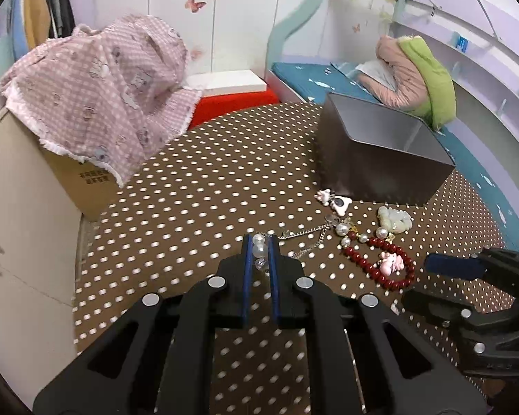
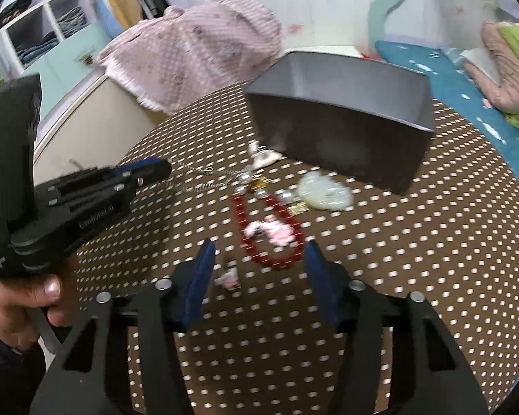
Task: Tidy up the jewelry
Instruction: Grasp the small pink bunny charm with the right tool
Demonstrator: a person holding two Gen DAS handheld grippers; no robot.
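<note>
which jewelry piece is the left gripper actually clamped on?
The clear bead strand, pinched between the left gripper's blue pads. The red bead bracelet, pale green pendant and white charms lie loose on the dotted cloth.

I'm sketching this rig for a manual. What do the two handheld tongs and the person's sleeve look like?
Both tongs, left and right, are matte black plastic with slotted cut-outs, round silver pins at the pivots and flat blue pads. The left body bears small white lettering. The hand wears a dark sleeve.

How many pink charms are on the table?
2: one pink charm lies inside the red bracelet; a smaller one lies apart, nearer the camera, just left of it. Blur may hide more.
</note>
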